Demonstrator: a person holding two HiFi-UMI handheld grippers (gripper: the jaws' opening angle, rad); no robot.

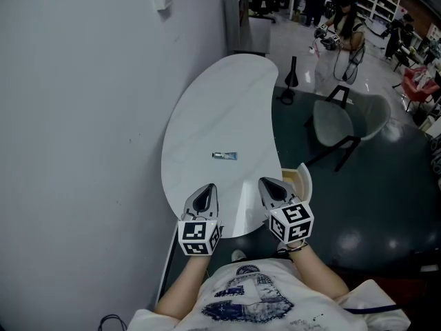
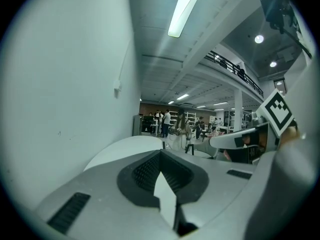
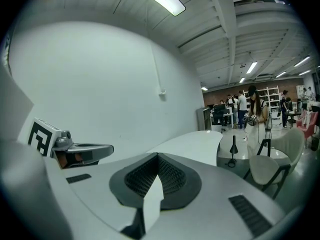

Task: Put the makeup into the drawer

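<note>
The makeup tube [image 1: 224, 156] lies flat on the white surface [image 1: 207, 102]; its print is too small to read. The left hand-held gripper [image 1: 205, 193] and right hand-held gripper [image 1: 271, 187] hover apart from it, jaws fully together, both empty.

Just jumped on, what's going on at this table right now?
A person holds a gripper in each hand over the near end of the white table. The left gripper and right gripper are both shut, with nothing between their fingers. A small makeup tube lies untouched on the table ahead of them. The drawer at the table's right edge looks pulled open.
</note>
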